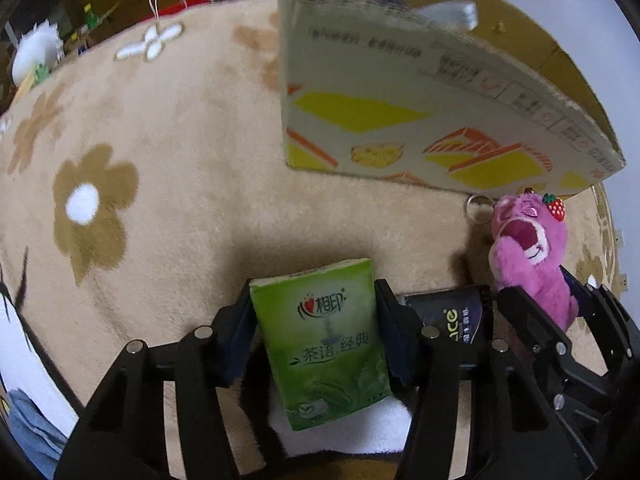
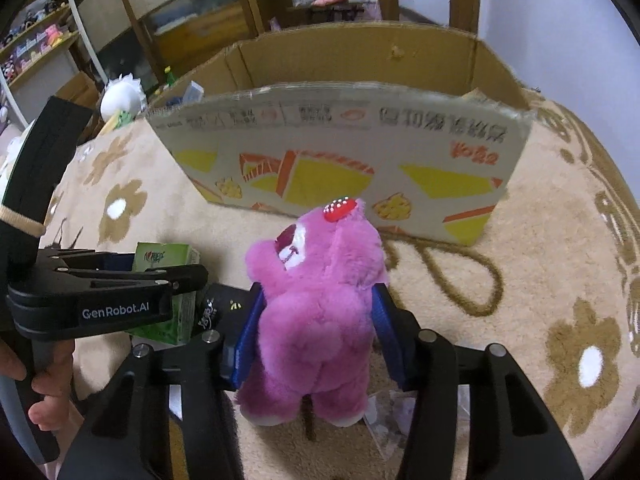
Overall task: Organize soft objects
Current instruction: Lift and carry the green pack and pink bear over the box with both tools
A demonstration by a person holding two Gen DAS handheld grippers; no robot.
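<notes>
My left gripper (image 1: 314, 324) is shut on a green tissue pack (image 1: 324, 340), held upright above the beige flower rug. My right gripper (image 2: 316, 320) is shut on a pink plush bear (image 2: 316, 300) with a strawberry on its head. In the left wrist view the bear (image 1: 528, 248) and the right gripper (image 1: 536, 316) are at the right. In the right wrist view the left gripper (image 2: 176, 280) and its tissue pack (image 2: 168, 292) are at the left. An open cardboard box (image 1: 400, 100) with yellow and orange print stands ahead of both grippers; it also shows in the right wrist view (image 2: 340, 152).
A dark tissue pack (image 1: 448, 316) lies on the rug between the grippers. The beige flower rug (image 1: 160, 160) spreads to the left. A white plush (image 2: 120, 94) and shelves of toys (image 2: 36, 44) stand at the back left. A clear wrapper (image 2: 384, 412) lies under the bear.
</notes>
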